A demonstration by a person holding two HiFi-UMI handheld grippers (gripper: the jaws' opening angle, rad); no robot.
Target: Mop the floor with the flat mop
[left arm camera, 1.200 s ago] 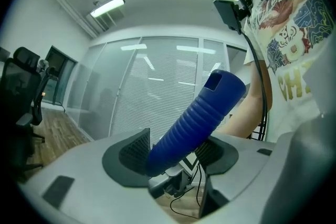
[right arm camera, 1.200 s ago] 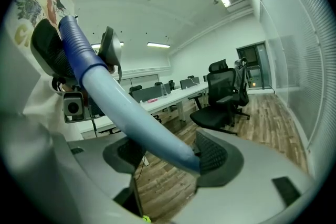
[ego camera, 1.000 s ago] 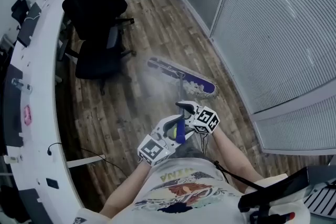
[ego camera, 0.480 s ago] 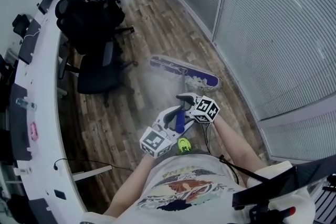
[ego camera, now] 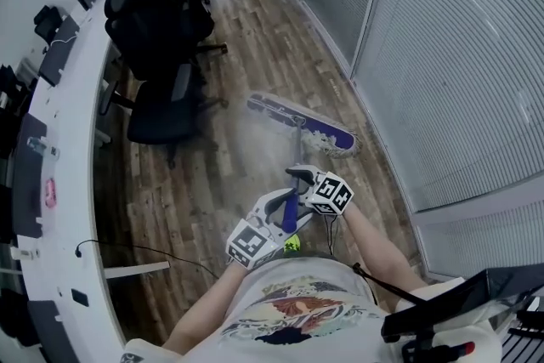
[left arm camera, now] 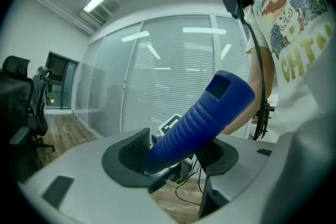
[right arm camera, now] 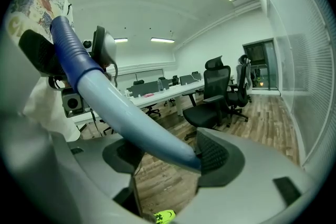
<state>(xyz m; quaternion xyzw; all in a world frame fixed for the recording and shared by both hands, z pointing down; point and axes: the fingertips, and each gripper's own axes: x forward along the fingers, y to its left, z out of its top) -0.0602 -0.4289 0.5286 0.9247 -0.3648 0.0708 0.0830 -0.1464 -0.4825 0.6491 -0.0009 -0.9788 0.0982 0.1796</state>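
Wood-plank floor (ego camera: 255,30) runs between a glass partition with white blinds (ego camera: 459,55) and a long curved white desk (ego camera: 68,123). Two black office chairs (ego camera: 161,47) stand beside the desk. The flat mop rests its purple head (ego camera: 327,134) on the boards near the partition, with the handle rising toward the person. The left gripper (ego camera: 280,207) is clamped on the blue ribbed grip (left arm camera: 202,113) at the handle's top. The right gripper (ego camera: 299,175) is clamped on the pale blue shaft (right arm camera: 121,107) just below.
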